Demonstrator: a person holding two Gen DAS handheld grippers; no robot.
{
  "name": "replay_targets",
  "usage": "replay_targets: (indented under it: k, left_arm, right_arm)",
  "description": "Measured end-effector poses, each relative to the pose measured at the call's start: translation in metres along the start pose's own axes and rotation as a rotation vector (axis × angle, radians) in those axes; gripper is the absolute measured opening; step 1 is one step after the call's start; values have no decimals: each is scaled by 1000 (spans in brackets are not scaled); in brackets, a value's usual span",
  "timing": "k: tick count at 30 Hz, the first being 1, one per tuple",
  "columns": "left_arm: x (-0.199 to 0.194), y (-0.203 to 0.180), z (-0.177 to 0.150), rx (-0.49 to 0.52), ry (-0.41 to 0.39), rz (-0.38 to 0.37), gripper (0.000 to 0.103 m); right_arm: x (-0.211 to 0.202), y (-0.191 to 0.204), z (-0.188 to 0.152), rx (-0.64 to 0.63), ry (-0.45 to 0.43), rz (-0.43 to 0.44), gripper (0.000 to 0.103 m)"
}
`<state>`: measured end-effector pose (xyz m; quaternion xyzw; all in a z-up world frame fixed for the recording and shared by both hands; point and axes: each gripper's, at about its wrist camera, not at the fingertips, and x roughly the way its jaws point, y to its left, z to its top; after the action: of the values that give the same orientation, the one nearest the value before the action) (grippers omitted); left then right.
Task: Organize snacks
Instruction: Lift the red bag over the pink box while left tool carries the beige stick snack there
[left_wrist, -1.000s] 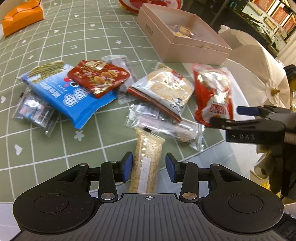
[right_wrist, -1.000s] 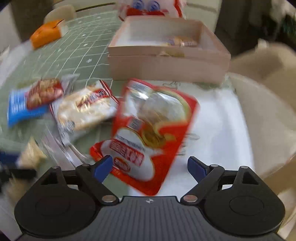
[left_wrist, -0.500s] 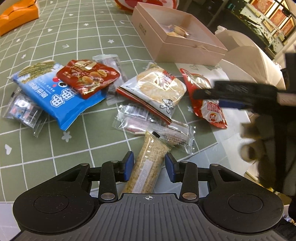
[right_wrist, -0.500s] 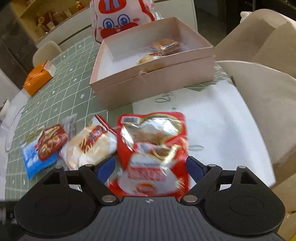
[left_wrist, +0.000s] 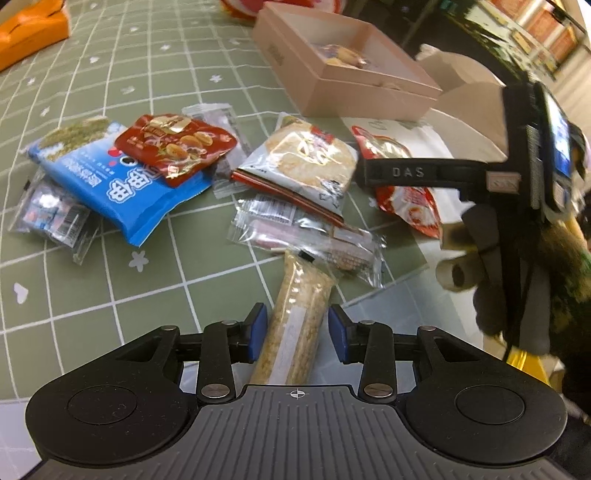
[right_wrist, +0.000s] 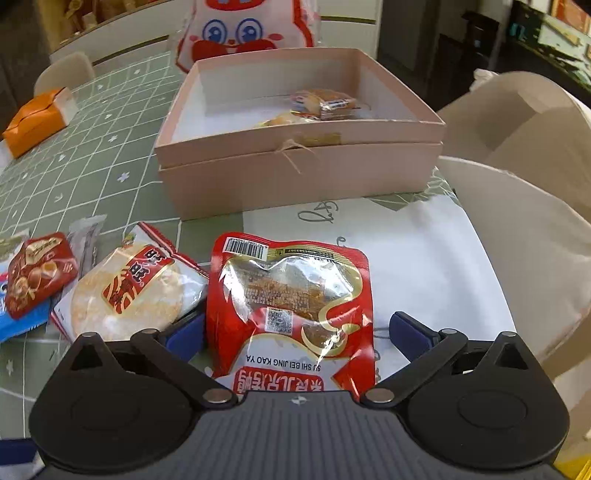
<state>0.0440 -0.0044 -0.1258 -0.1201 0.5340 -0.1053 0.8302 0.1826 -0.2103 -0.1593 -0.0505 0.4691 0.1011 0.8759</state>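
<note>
A pile of snack packets lies on the green checked tablecloth. My left gripper is open, its blue pads on either side of a long tan grain bar without pressing it. My right gripper is open around a red roast-duck pouch lying flat; it also shows in the left wrist view under the right gripper's finger. A pink open box behind holds a few wrapped snacks.
A round rice cracker pack, a red nut packet, a blue packet and clear-wrapped bars lie between the grippers. An orange box sits far left. A beige chair stands right of the table.
My right gripper moved forward and down over the red pouch, which now sits between its fingers. My left gripper edged further along the grain bar.
</note>
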Motion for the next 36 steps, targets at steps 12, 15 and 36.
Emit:
replay_targets:
  k: [12,15,36]
  left_arm:
    - [2,-6,-8,74,48,-22,36]
    - [1,-5,-8,61,51,-30,34]
    - [-43,-61,45,228,-63,-149,33]
  right_arm:
    - [-7,-7,-2,-8,-32,10,73]
    - [-17,-11,-6,-20,-19,16,62]
    - [-154,-50,17,-65,-225,75,58]
